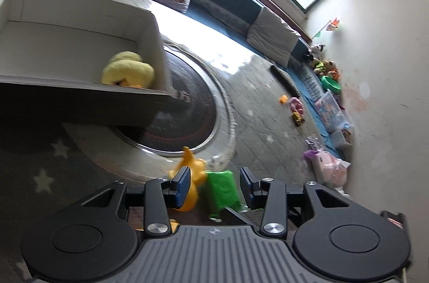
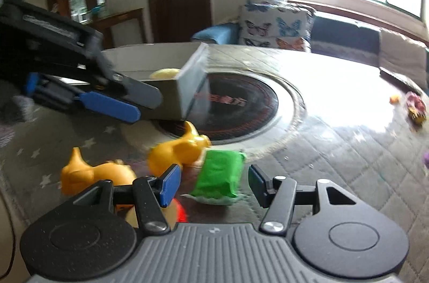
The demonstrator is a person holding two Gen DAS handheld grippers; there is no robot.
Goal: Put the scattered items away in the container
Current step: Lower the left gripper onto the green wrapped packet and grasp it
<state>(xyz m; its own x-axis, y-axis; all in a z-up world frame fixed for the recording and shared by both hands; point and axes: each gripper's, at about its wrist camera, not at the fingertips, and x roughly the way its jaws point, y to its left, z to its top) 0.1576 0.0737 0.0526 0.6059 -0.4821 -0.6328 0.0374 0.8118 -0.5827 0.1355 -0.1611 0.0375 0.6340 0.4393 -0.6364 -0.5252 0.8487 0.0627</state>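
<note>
Green and soft-looking, the packet [image 2: 218, 174] is lying on the quilted mat between the right gripper's [image 2: 214, 182] spread fingers; being squashy and light, it wants pinching across its middle. Just beyond, orange toy ducks [image 2: 179, 151] are waiting. Farther off, the left gripper [image 2: 88, 98] is hovering with fingers parted beside the box [image 1: 80, 41], which is holding a yellow plush [image 1: 128, 70].

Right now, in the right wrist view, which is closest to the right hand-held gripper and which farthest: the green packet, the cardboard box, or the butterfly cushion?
1. Green plastic packet: on the mat just beyond the open right hand-held gripper.
2. Open grey cardboard box: farther back, left of centre.
3. Butterfly-print fabric cushion: farthest, by the window seat.
</note>
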